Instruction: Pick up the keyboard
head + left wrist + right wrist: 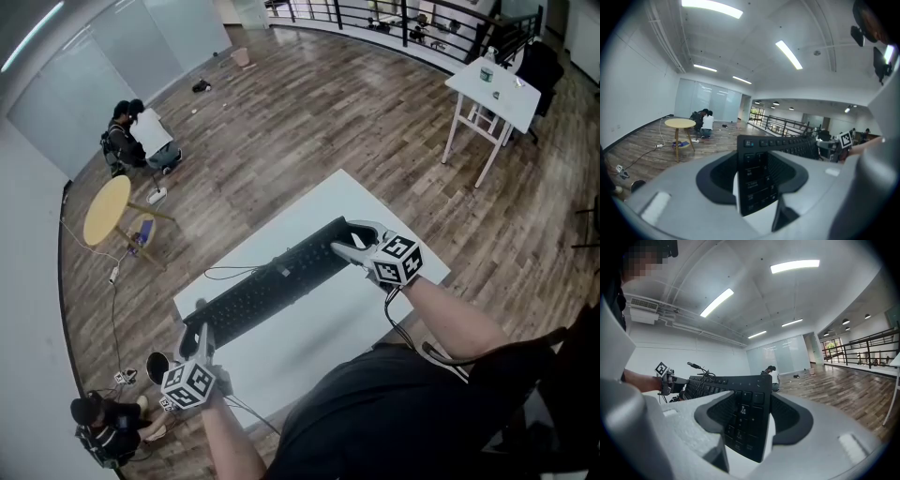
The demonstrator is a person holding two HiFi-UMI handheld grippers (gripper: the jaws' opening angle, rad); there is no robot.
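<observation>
A: Anything reading as text?
B: Nothing is reading cleanly. Key legends on the keyboard (743, 423) are showing as pale blurred marks only; no brand or number is resolving.

the left light grey moulded-plastic gripper (200, 330) and the right light grey moulded-plastic gripper (351, 246) look alike. each has a pale, smooth, rounded shell with dark grey curved pads (719, 180) lining the inner faces of its fingers. behind the fingers of each sits a white cube with black square markers (397, 261). a thin black cable (389, 309) trails back from the right cube. the person wears a black short-sleeved top (394, 412).
</observation>
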